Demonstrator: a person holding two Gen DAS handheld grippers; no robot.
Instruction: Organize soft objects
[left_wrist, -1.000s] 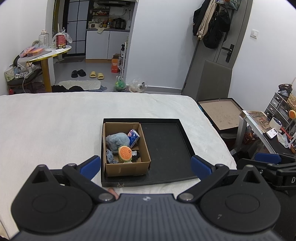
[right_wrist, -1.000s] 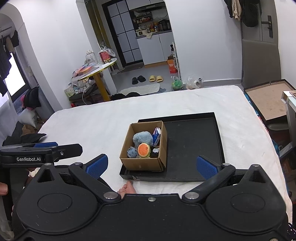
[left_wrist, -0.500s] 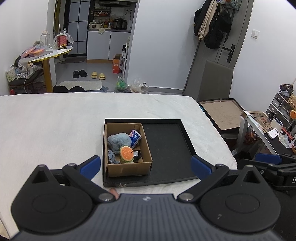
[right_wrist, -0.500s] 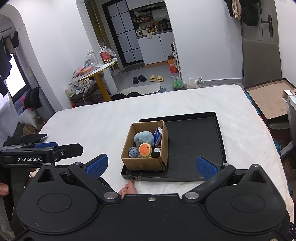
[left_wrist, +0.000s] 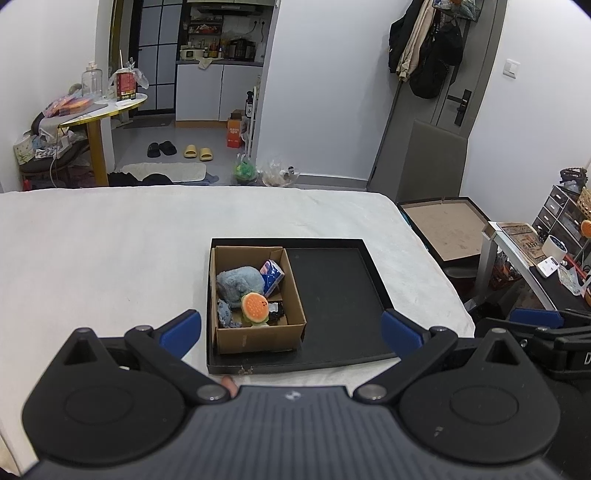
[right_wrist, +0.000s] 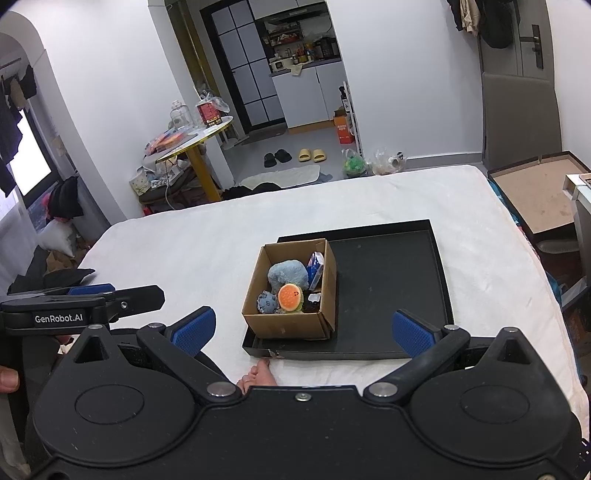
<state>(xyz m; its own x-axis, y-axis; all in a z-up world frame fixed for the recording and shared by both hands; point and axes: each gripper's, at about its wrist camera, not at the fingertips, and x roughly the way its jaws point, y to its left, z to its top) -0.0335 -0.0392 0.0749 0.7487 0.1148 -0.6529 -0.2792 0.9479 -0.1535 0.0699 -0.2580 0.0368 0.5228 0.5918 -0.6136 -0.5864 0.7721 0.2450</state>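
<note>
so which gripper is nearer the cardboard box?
Roughly level, left slightly nearer. Left gripper hangs open just short of the cardboard box; right gripper sits open, a little further back.

Open cardboard box (right_wrist: 291, 325) in a black tray's (right_wrist: 388, 295) left half holds a grey plush (right_wrist: 288, 275), orange burger toy (right_wrist: 290, 297), possibly a tissue pack (right_wrist: 316, 266).

White walls (left_wrist: 325, 92), grey door (left_wrist: 439, 122) — yellow-legged table (left_wrist: 96, 147)
</note>
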